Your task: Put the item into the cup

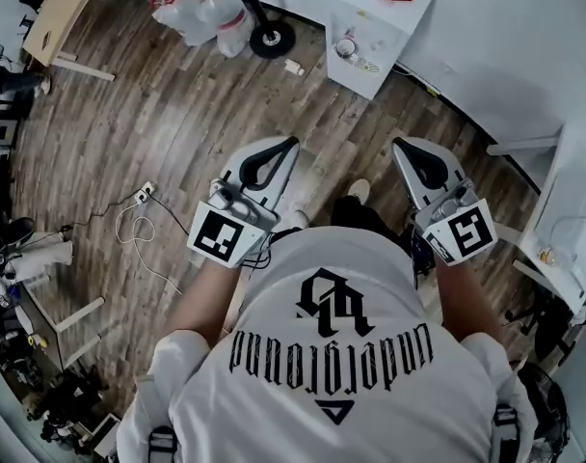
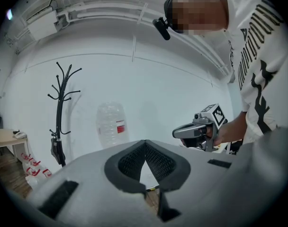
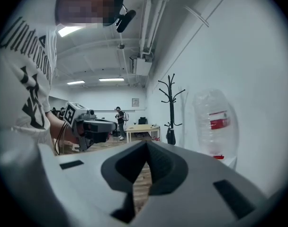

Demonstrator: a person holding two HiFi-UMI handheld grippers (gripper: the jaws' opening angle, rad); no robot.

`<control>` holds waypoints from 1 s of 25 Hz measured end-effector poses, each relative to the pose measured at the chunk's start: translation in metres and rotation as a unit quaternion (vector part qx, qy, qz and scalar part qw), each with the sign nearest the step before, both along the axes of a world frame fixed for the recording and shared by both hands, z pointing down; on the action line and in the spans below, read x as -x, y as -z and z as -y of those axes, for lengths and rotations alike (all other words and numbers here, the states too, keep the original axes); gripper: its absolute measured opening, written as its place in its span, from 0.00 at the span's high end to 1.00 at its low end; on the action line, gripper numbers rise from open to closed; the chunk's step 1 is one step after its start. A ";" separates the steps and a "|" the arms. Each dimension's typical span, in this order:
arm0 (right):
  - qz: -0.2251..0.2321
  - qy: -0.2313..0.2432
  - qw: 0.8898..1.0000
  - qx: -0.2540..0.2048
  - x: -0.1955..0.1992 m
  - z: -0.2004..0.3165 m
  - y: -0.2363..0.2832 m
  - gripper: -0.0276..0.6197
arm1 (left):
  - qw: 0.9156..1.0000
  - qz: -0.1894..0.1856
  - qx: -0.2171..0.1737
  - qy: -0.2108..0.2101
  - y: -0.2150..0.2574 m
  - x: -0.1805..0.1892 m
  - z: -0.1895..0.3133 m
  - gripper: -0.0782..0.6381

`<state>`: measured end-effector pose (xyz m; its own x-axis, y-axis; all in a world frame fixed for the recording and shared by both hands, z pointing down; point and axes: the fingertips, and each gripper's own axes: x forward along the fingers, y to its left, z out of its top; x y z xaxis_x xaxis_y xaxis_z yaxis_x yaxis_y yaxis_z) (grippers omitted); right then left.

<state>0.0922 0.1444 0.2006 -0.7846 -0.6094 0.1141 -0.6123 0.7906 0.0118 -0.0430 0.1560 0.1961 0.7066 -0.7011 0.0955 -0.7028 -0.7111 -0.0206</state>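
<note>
I see no item that I can tell as the task's own. A small round cup-like thing (image 1: 346,48) sits on a white cabinet (image 1: 370,22) far ahead. Both grippers are held at chest height above the wooden floor. My left gripper (image 1: 293,143) is shut and holds nothing; in its own view the dark pads meet at a point (image 2: 145,142). My right gripper (image 1: 398,145) is shut and empty too, its pads touching (image 3: 147,143). Each gripper shows in the other's view: the right gripper (image 2: 197,129) and the left gripper (image 3: 89,126).
A coat rack (image 2: 61,112) stands by the white wall, its base (image 1: 272,37) on the floor, with a large water bottle (image 2: 111,124) close by. Bags with red print (image 1: 192,3) lie beyond. A power strip with cable (image 1: 144,197) lies at the left. A desk (image 1: 572,210) is at the right.
</note>
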 end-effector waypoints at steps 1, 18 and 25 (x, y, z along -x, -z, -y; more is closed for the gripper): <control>0.000 -0.005 1.000 0.000 0.005 -0.008 0.002 0.95 | 1.000 0.001 0.000 -0.005 0.001 0.007 -0.009 0.88; -0.007 -0.057 0.998 -0.035 0.096 -0.160 0.030 0.95 | 0.998 -0.010 -0.040 -0.053 0.033 0.104 -0.143 0.88; -0.014 -0.069 0.997 -0.038 0.108 -0.191 0.024 0.95 | 0.997 -0.026 -0.035 -0.071 0.027 0.121 -0.162 0.88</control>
<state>-0.0158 0.3358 0.1765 -0.6904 -0.7185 0.0842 -0.7131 0.6955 0.0882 -0.1644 0.3182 0.1694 0.8019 -0.5974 0.0108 -0.5966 -0.8015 -0.0400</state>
